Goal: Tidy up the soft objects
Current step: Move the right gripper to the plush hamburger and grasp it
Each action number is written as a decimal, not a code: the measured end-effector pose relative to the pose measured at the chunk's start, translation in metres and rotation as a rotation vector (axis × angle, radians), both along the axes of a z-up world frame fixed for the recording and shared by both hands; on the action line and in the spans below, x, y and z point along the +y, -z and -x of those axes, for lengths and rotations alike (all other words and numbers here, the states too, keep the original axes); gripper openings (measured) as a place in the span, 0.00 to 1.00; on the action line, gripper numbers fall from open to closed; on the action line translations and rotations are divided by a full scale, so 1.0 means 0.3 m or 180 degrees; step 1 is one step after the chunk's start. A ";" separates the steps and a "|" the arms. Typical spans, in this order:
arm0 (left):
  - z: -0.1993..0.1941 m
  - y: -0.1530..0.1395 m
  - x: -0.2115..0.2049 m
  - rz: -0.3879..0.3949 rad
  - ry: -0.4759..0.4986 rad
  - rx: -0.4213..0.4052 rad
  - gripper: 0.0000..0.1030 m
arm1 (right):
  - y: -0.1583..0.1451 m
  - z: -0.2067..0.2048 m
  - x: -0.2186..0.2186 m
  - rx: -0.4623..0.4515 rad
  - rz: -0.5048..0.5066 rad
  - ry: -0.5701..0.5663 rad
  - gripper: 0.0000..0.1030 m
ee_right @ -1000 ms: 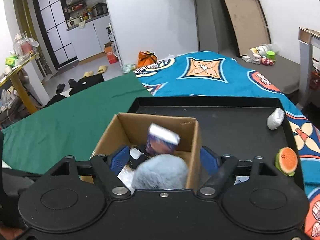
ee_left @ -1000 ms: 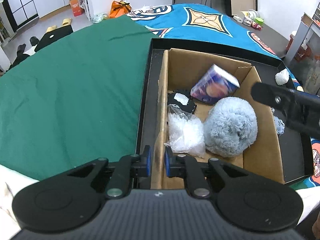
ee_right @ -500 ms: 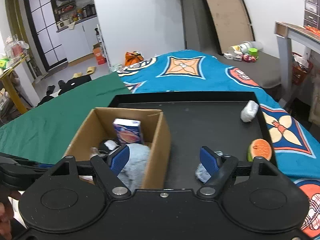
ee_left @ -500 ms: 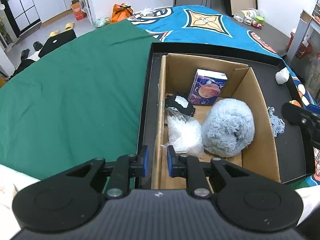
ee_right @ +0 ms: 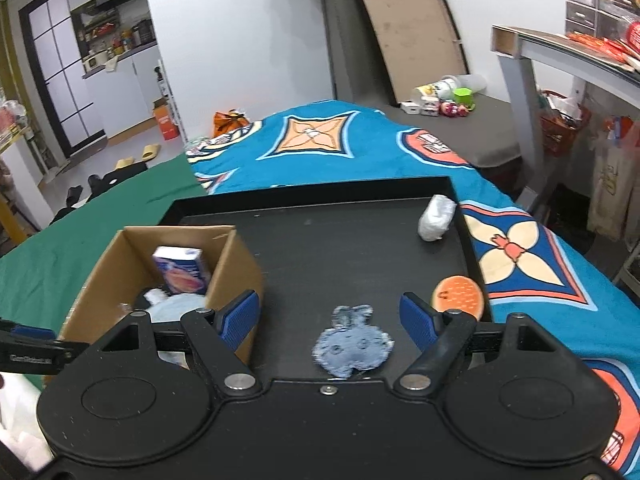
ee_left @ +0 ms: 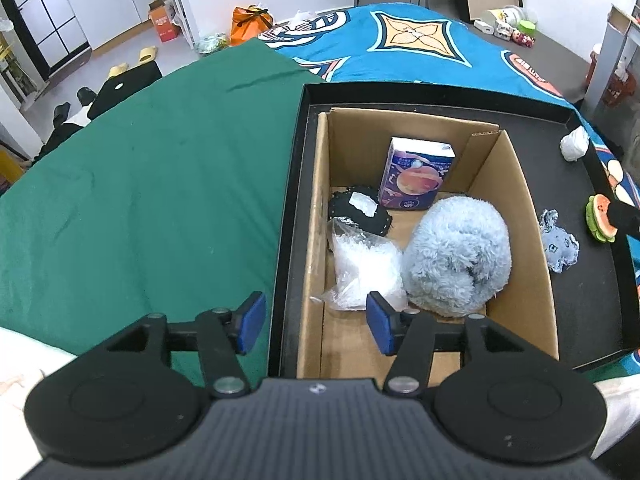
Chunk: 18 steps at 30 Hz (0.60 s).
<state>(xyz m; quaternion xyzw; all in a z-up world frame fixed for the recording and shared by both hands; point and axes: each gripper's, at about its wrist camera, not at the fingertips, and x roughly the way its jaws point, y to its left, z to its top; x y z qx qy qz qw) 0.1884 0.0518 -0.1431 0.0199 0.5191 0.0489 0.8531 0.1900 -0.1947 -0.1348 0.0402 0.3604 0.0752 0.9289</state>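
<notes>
Soft things are partly packed. Inside the cardboard box [ee_left: 516, 216] at the middle of the left view sit a fluffy blue ball [ee_left: 458, 256], a clear crinkly bag [ee_left: 366, 264], a black thing [ee_left: 360, 216] and a tissue pack [ee_left: 416, 178]. Three are still out on the black tray [ee_right: 340, 236]: a small blue toy [ee_right: 352, 344] at the bottom middle of the right view, a burger toy [ee_right: 460, 294] just right of it, and a white bundle [ee_right: 436, 216] in the far right corner. The left tool [ee_left: 316, 322] straddles the box's left wall, and its jaws are opening with nothing gripped. The right tool [ee_right: 330, 318] is wide and empty, just above the small blue toy, likely next.
</notes>
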 end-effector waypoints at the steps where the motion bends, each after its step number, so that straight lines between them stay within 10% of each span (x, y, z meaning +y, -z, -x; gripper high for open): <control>1: -0.002 0.000 -0.004 -0.0024 0.0000 0.0003 0.53 | 0.005 -0.003 -0.013 -0.0002 0.0005 0.0018 0.74; 18: -0.050 0.020 -0.082 -0.0417 0.0038 0.0117 0.67 | 0.123 -0.060 -0.157 0.0054 -0.0025 0.0329 0.73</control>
